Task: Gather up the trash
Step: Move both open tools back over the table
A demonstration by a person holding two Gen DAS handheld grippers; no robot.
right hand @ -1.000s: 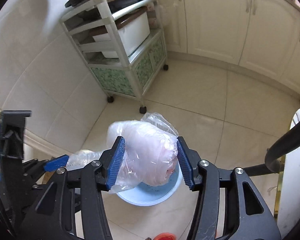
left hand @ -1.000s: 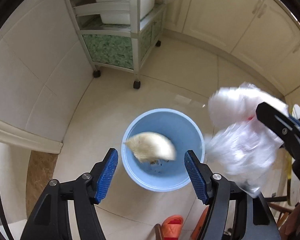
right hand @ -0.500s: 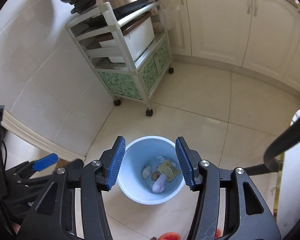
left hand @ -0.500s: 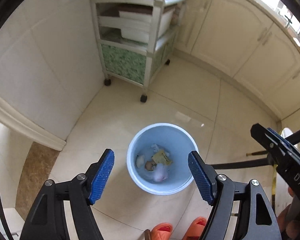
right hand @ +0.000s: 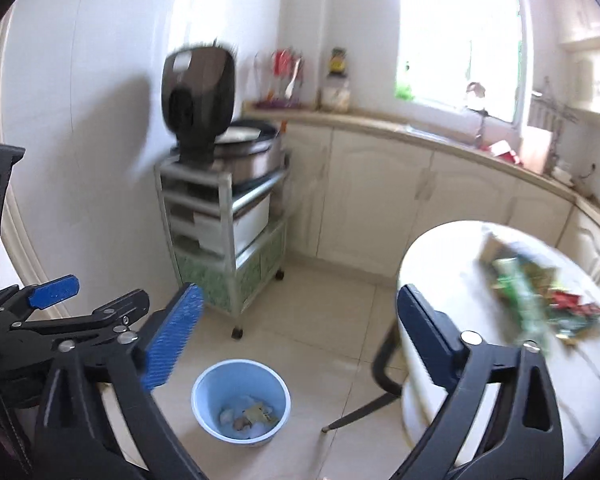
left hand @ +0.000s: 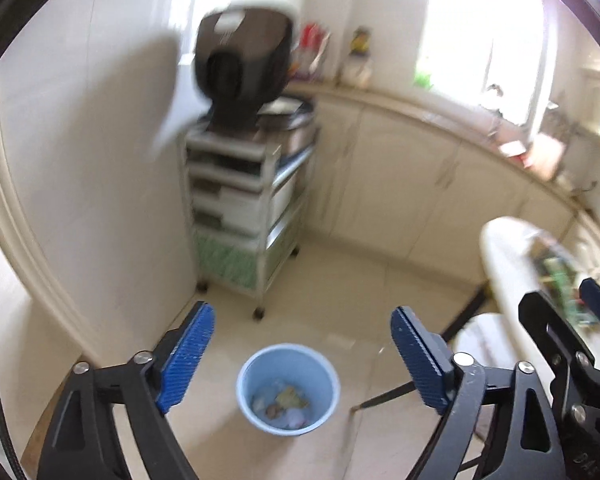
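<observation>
A light blue bin (left hand: 288,390) stands on the tiled floor with several pieces of trash in it; it also shows in the right wrist view (right hand: 241,402). My left gripper (left hand: 302,360) is open and empty, high above the bin. My right gripper (right hand: 300,340) is open and empty, above and to the right of the bin. Green and red wrappers (right hand: 540,300) lie on the white round table (right hand: 460,264); they show blurred in the left wrist view (left hand: 556,276).
A wheeled metal cart (right hand: 228,236) with an open rice cooker (right hand: 204,100) stands against the wall behind the bin. Cream cabinets (right hand: 400,196) and a counter run along the back under a window. The table's black legs (right hand: 380,364) stand right of the bin.
Both grippers dropped their trash into the bin, then rose and tilted up. The bin looks smaller and the table with wrappers has come into view at the right.
</observation>
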